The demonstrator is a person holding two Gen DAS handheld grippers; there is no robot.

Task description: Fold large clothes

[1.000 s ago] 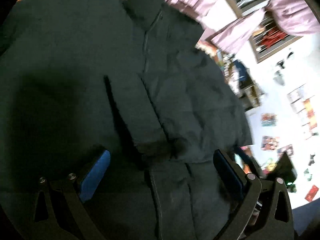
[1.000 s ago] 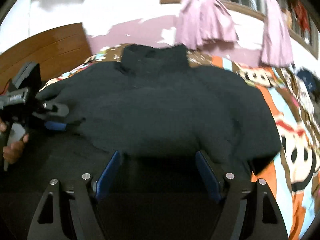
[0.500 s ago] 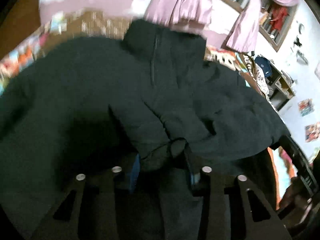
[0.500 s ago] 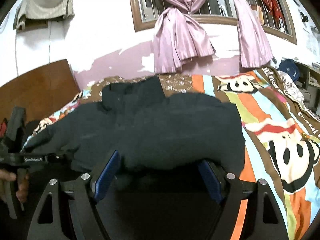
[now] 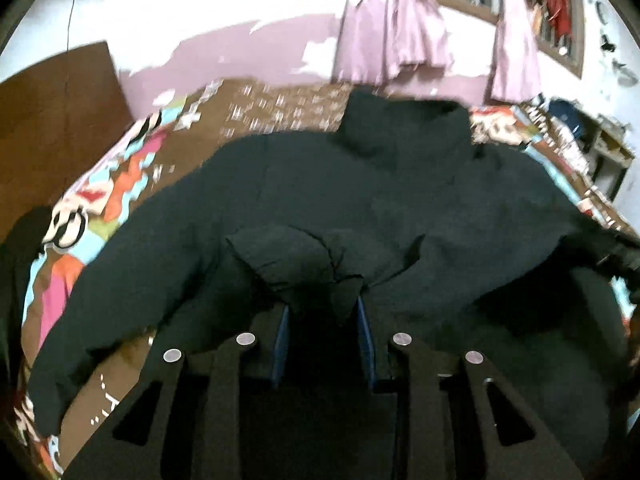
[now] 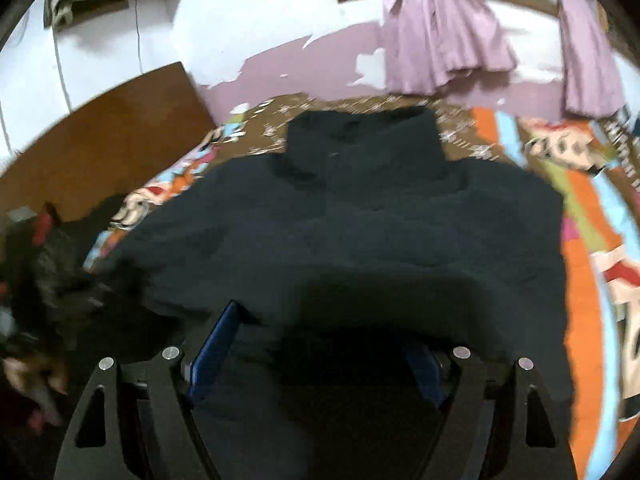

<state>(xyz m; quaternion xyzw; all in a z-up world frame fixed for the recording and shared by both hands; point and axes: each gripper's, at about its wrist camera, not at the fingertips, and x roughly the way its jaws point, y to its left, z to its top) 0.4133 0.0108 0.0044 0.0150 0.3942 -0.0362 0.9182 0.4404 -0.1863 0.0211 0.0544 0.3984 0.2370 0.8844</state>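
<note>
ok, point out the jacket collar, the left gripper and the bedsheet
jacket collar (image 6: pixel 360 140): right wrist view, middle of the upright collar.
left gripper (image 5: pixel 324 320): left wrist view, midway between its fingertips, closed on a bunch of jacket fabric.
bedsheet (image 6: pixel 580 216): right wrist view, bare orange stripe right of the jacket.

Jackets: one big dark padded jacket (image 5: pixel 360 200), spread out on the bed.
Bed covers: one bright cartoon-print bedspread (image 6: pixel 584 216).
Curtains: two knotted mauve satin curtains (image 5: pixel 392 28).
Grippers: two black two-finger grippers with blue pads, left gripper (image 5: pixel 324 340) and right gripper (image 6: pixel 316 364).
Headboards: one brown wooden headboard (image 6: pixel 120 136).
</note>
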